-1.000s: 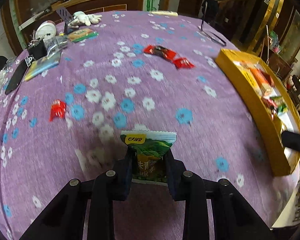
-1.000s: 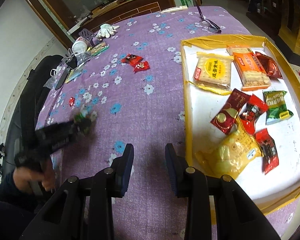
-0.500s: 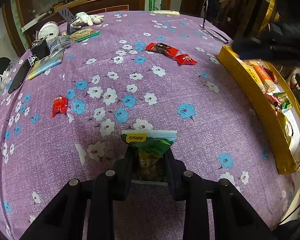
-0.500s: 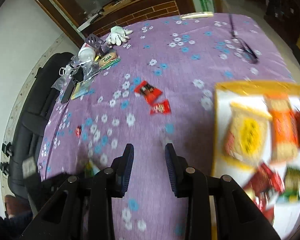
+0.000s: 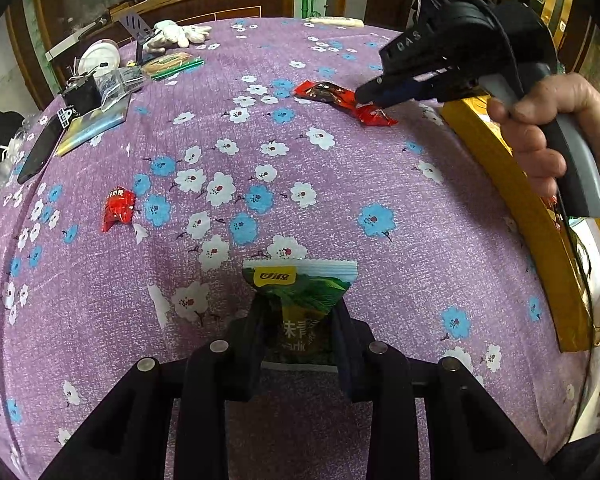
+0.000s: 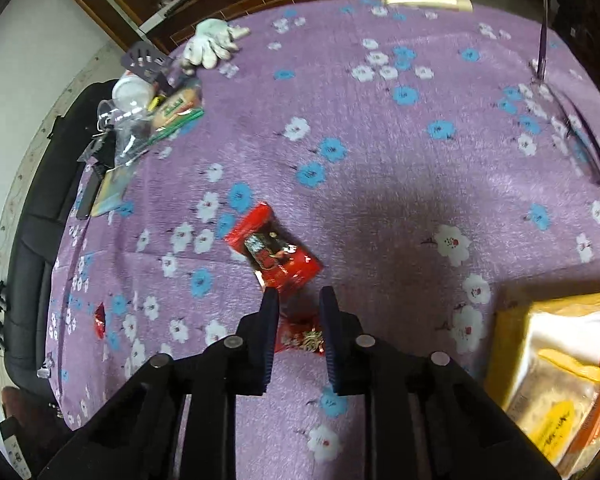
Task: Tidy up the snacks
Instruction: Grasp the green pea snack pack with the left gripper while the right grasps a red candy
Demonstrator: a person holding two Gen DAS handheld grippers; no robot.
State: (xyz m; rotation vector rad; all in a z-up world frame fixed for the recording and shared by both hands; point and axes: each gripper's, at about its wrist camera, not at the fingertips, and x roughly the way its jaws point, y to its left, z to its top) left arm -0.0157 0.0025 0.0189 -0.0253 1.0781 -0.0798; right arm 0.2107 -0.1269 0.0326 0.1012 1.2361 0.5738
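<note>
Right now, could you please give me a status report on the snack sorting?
Left gripper shut on green snack packet. Right gripper just closed on small red packet. Larger red packet lies just ahead of the fingertips.

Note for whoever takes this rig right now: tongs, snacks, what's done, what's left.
Left tongs: shut on the green packet, above the purple cloth, not yet at the tray.
Right tongs: closed around the small red packet, which lies on the cloth.
Larger red packet: just beyond the right tongs.
Another red packet: loose on the cloth, far left.
Yellow tray: on the right, already holding several snacks.
Left: tray both gripped packets, then the two loose red ones.
</note>
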